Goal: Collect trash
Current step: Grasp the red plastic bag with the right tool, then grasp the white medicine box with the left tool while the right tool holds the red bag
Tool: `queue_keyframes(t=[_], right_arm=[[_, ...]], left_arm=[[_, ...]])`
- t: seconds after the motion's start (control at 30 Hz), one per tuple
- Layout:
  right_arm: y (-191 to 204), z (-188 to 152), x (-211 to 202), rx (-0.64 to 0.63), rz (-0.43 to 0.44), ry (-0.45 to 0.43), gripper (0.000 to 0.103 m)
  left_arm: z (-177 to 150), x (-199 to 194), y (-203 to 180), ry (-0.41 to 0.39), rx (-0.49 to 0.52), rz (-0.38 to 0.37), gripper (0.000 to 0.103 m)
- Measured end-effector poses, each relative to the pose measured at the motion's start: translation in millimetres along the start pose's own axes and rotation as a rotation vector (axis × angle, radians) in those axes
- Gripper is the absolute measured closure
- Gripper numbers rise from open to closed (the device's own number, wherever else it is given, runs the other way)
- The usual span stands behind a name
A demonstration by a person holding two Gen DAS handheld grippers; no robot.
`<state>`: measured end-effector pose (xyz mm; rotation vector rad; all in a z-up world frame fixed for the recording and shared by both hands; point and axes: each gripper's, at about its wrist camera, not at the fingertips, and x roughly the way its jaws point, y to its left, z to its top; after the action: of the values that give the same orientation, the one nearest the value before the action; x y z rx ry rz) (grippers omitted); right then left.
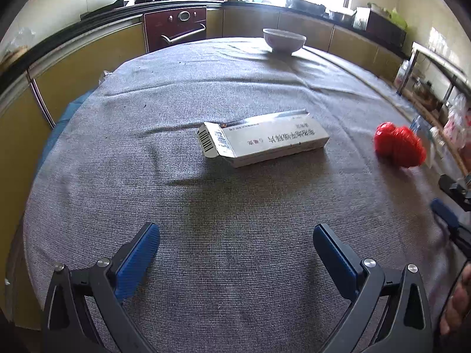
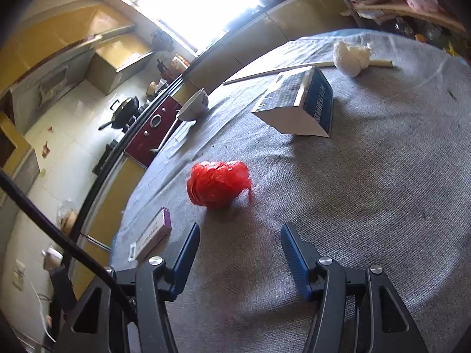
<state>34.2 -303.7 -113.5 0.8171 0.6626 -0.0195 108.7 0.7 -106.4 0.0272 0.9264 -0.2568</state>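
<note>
A crumpled red plastic bag (image 2: 217,184) lies on the grey tablecloth, just ahead of my right gripper (image 2: 240,229), which is open with nothing between its blue pads. In the left wrist view the same red bag (image 1: 399,144) sits at the right. A flat white medicine box (image 1: 265,141) with an open flap lies mid-table, ahead of my left gripper (image 1: 235,232), open and empty. That box (image 2: 151,234) shows left of my right gripper. A blue and white carton (image 2: 303,106) and a white crumpled wad (image 2: 351,56) lie farther off.
A white bowl (image 1: 284,39) stands at the table's far edge, also seen as the bowl (image 2: 194,106) in the right wrist view. A long pale stick (image 2: 282,70) lies by the carton. Kitchen counters, an oven (image 1: 176,28) and a wok surround the round table (image 1: 206,264).
</note>
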Motion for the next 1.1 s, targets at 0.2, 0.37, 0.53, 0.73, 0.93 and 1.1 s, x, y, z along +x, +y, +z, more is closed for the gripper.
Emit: queue_keyframes(t=[0.2, 0.37, 0.53, 0.73, 0.93, 1.1], right_arm=[[10, 27, 4, -0.024, -0.008, -0.005, 0.038], [16, 55, 23, -0.018, 0.023, 0.035, 0.033], [23, 63, 58, -0.033, -0.010, 0.111, 0.033], [31, 65, 82, -0.074, -0.045, 0.159, 0.034], [44, 60, 88, -0.135, -0.044, 0.193, 0.045], [53, 53, 87, -0.178, -0.040, 0.212, 0.052]], left_arm=[[7, -20, 25, -0.041, -0.082, -0.057, 0.000], [44, -30, 40, -0.089, -0.062, -0.017, 0.000], [84, -14, 26, -0.061, 0.078, -0.027, 0.000], [103, 5, -10, -0.015, 0.376, -0.176, 0.000], [104, 39, -36, 0.097, 0.619, -0.177, 0.000], [104, 54, -34, 0.149, 0.596, -0.213, 0.000]])
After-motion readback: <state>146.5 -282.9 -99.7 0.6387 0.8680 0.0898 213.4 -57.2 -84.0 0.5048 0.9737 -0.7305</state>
